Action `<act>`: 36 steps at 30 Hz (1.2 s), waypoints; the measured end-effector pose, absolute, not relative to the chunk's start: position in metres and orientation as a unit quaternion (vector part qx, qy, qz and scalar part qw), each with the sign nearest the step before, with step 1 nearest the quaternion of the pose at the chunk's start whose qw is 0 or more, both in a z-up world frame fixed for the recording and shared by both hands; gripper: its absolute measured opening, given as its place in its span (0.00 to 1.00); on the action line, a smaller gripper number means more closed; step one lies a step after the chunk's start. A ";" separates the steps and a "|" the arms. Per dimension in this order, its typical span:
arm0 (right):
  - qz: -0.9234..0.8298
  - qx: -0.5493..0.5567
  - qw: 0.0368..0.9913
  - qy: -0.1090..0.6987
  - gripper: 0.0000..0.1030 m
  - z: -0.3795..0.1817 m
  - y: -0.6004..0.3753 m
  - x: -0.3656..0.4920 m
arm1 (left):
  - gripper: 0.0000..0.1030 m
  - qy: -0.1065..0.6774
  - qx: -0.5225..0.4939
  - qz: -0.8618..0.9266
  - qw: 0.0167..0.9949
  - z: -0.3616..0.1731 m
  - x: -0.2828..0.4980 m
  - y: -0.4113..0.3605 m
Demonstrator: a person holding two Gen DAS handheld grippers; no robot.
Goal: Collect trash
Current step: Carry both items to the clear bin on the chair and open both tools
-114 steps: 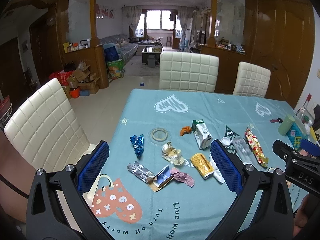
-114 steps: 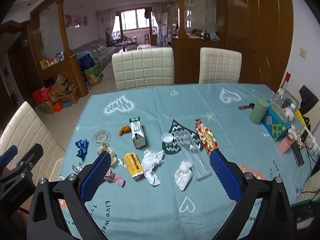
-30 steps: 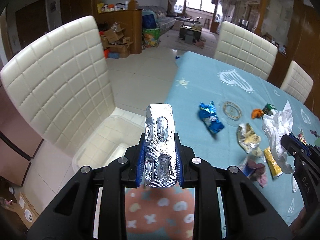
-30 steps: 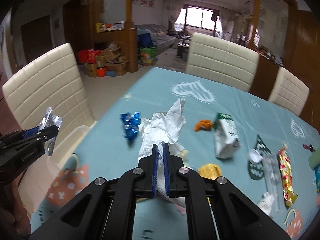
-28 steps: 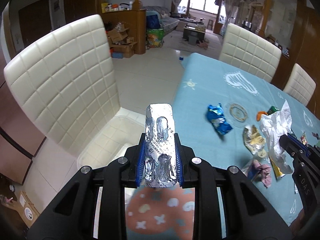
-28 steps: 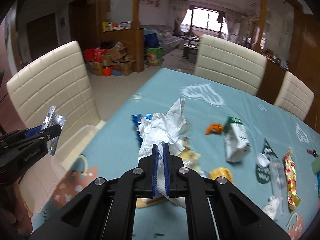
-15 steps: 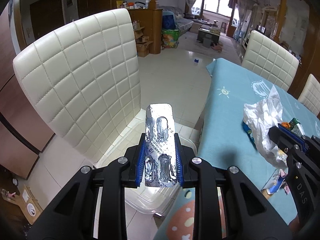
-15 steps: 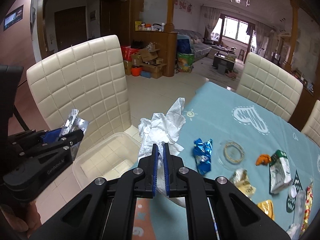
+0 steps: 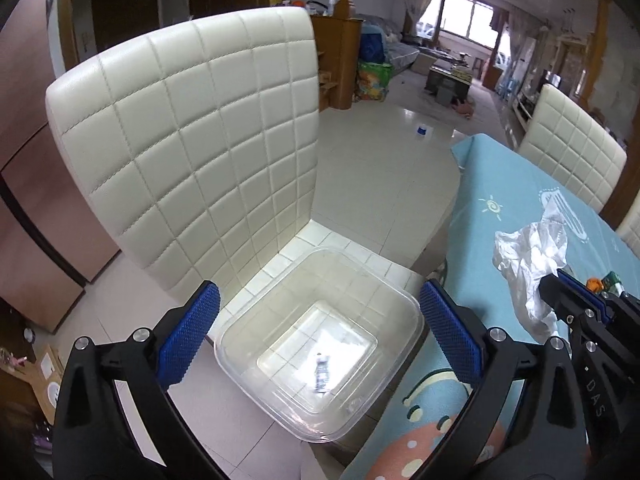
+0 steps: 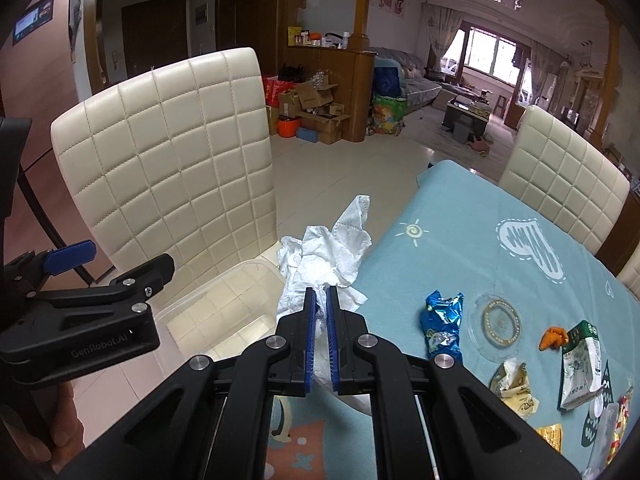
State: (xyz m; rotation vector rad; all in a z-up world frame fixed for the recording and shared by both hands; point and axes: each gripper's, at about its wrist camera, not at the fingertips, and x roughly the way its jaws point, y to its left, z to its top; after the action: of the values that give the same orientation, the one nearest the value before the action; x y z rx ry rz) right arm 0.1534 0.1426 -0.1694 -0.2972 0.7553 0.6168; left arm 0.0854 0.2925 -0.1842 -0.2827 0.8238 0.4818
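L claw (image 9: pixel 318 336) is hanging wide open over the clear bin (image 9: pixel 248 334) on the chair seat (image 9: pixel 316 246); its jaws have just been opening, nothing betw them now. The silver blister pack (image 9: pixel 321 372) is lying blurred at the bin's bottom, so that piece looks delivered. R claw (image 10: pixel 319 304) is pinching a crumpled white tissue (image 10: pixel 328 248), pads closed tight on its lower folds w/ the rest fanning up above the tips. It's sitting over the counter (image 10: pixel 472 240) at its near-left edge, just short of the bin.

Step in hand, as I'm reading it: getting the tissue into the bin. To do it well:
- R claw should be carrying on across the counter edge til the tissue is over the bin's middle, not its rim. Tissue is light & floppy, so prob drifting if let go high or off-centre.
- L claw is occupying the space above the bin; it should be clearing out first so the two aren't bumping.
- Opening fully & maybe a small shake, since thin paper could be clinging to the ribbed pads.

Rest of the trash is waiting on the counter: blue foil wrapper (image 10: pixel 442 326), small carton (image 10: pixel 580 364), gold wrapper (image 10: pixel 512 388) etc., so the job is only getting started.
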 end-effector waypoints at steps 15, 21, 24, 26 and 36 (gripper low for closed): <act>0.353 -0.185 0.853 0.337 0.07 -0.177 0.183 0.138 | 0.96 0.397 -0.159 0.287 0.857 -0.197 0.058 0.329; 0.362 -0.190 0.845 0.345 0.35 -0.182 0.186 0.137 | 0.96 0.397 -0.166 0.295 0.853 -0.196 0.049 0.334; 0.349 -0.179 0.859 0.331 0.74 -0.176 0.176 0.134 | 0.96 0.396 -0.169 0.294 0.854 -0.194 0.048 0.332; 0.346 -0.181 0.858 0.332 0.74 -0.175 0.175 0.133 | 0.96 0.394 -0.169 0.294 0.854 -0.193 0.048 0.331; 0.317 -0.154 0.874 0.334 0.74 -0.165 0.149 0.124 | 0.96 0.387 -0.154 0.268 0.869 -0.182 0.047 0.308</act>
State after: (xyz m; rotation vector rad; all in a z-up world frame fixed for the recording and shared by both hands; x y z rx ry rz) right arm 0.1240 0.1487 -0.1653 -0.3211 0.6975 0.6620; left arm 0.0468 0.3085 -0.1823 -0.3221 0.8098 0.5608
